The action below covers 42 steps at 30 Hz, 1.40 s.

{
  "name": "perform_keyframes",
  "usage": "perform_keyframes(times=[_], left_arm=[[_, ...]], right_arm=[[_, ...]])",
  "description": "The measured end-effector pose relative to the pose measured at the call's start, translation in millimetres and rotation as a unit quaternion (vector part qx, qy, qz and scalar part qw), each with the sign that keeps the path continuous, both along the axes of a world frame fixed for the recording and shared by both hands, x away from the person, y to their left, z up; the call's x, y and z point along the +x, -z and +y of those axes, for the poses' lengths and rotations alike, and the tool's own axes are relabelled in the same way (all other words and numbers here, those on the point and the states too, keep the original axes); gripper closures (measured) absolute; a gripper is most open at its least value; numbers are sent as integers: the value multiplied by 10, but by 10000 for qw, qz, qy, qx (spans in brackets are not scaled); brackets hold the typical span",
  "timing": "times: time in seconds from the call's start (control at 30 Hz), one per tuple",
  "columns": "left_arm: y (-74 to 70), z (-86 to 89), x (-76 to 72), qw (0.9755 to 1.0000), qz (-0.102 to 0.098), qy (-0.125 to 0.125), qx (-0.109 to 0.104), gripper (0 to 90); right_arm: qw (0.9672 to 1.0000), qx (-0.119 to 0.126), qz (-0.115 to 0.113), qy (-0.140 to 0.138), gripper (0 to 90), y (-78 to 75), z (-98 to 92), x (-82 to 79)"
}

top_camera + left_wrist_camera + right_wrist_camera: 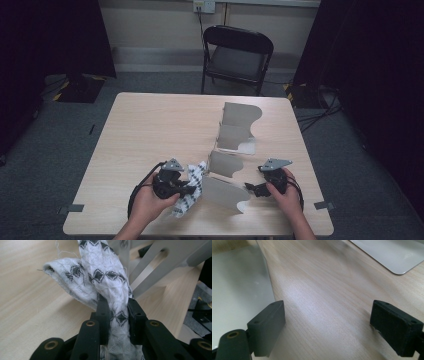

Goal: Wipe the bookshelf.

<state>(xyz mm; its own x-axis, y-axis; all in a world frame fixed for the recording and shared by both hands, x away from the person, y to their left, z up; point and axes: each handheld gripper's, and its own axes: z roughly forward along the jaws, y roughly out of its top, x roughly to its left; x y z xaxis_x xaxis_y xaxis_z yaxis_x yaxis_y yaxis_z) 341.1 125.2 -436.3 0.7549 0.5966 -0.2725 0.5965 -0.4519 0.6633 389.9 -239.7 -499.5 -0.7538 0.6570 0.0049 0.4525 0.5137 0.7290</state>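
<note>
A black folding chair [237, 57] is placed behind the wooden table [150, 130]. A wall socket [203, 5] is seen above it, and cables [320, 107] are laid on the grey floor.

A white cloth [110, 287] with black diamond patterning sits bunched and pinched in the left claw [117, 312], folds spilling ahead of it.

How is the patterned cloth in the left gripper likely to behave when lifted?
The cloth will probably flop: it droops and folds beyond the left gripper. Its thin knit suggests it is light. The textured weave, pinched between the jaws, seems unlikely to slip.
</note>
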Motion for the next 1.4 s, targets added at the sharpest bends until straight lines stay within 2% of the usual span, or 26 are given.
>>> perform_keyframes(times=[0.07, 0.27, 0.3, 0.57, 0.7, 0.83, 1.0, 1.2, 1.33, 1.4], left_arm=[[109, -21, 14, 10000, 65, -10, 47, 745], [270, -54, 19, 9997, 194, -5, 146, 745], [292, -57, 15, 9997, 225, -40, 112, 745], [371, -62, -4, 9996, 232, -112, 88, 745], [353, -40, 0, 9996, 232, -111, 119, 744], [208, 12, 8, 9997, 135, -133, 138, 744], [-169, 105, 20, 9996, -116, -223, 97, 743], [-671, 145, 56, 9980, -514, -336, -120, 743], [-906, 104, 27, 9967, -690, -288, -322, 743], [-953, 39, -8, 9966, -709, -217, -368, 743]], right_arm=[[10000, -1, 2, -3, 121, 0, 0, 1], [10000, 8, 2, -10, 121, 0, 1, 3], [10000, 9, 4, -11, 121, 0, 1, 3], [10000, 7, 3, -11, 121, 0, 1, 3], [10000, 8, 2, -12, 121, 1, 1, 3], [10000, 7, 2, -12, 121, 0, 1, 3], [10000, 8, 3, -12, 121, 0, 1, 3], [10000, 7, 2, -12, 121, 0, 1, 3], [10000, 7, 2, -12, 121, 0, 1, 3], [10000, 7, 2, -12, 120, 0, 1, 3]])
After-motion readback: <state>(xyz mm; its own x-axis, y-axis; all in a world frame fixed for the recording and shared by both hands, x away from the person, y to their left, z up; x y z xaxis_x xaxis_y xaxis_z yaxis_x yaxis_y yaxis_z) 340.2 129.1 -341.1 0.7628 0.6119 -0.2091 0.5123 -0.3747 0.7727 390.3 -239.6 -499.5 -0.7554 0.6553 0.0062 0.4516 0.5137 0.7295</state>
